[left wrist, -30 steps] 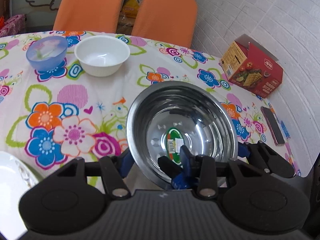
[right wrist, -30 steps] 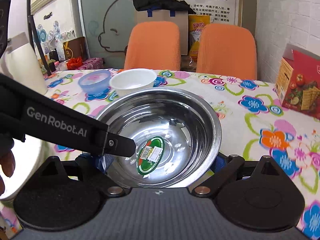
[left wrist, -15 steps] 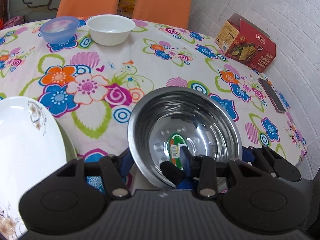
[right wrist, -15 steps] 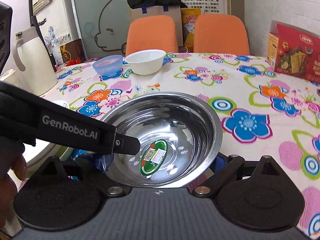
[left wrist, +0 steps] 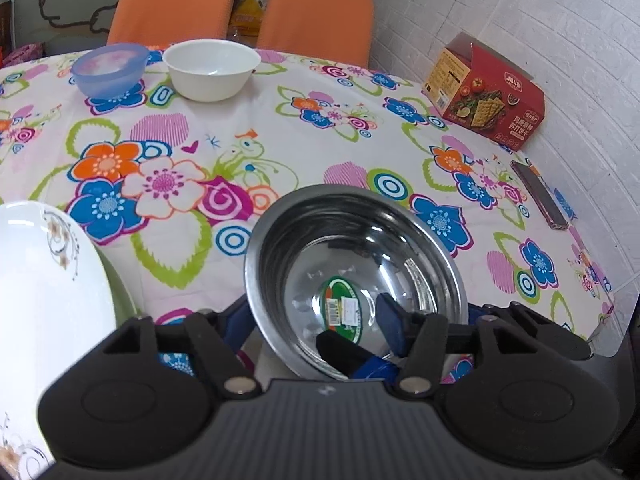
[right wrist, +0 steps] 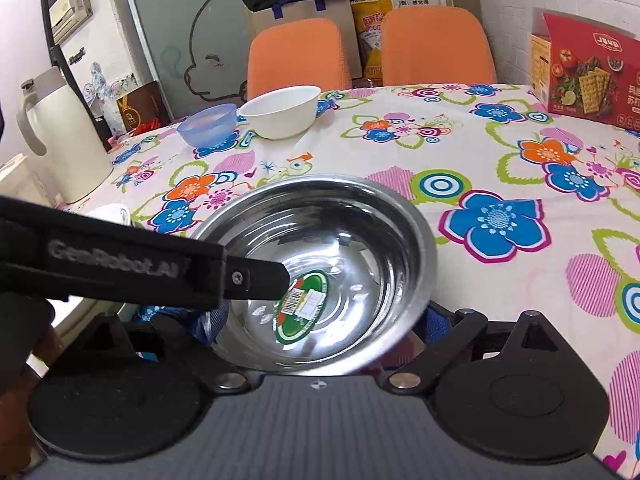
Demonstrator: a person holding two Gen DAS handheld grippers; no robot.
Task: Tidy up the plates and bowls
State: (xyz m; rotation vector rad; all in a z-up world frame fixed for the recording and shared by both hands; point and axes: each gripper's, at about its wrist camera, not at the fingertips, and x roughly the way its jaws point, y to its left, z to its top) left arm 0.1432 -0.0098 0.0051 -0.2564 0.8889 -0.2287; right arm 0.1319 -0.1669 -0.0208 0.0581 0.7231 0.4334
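Note:
A steel bowl (left wrist: 360,248) with a green sticker inside is held over the near part of the flowered table (left wrist: 280,128). My left gripper (left wrist: 312,318) is shut on its left wall, one finger (right wrist: 256,276) inside and the other outside. My right gripper (right wrist: 322,320) straddles the steel bowl (right wrist: 340,220), its blue pads pressed against the outer sides. I cannot tell whether the bowl touches the cloth. At the far side stand a white bowl (left wrist: 210,70) and a translucent blue bowl (left wrist: 108,68). A white plate (left wrist: 40,300) lies at the near left on a green plate (left wrist: 120,292).
A red cracker box (left wrist: 484,96) stands by the right wall, with a phone (left wrist: 540,196) near the right table edge. A cream jug (right wrist: 60,140) stands at the far left. Two orange chairs (left wrist: 172,0) are behind the table. A hand (right wrist: 24,360) holds the left gripper.
The steel bowl came back from near the two far bowls toward the near edge, bringing the white plate into view at left. Both grippers kept the same hold on it.

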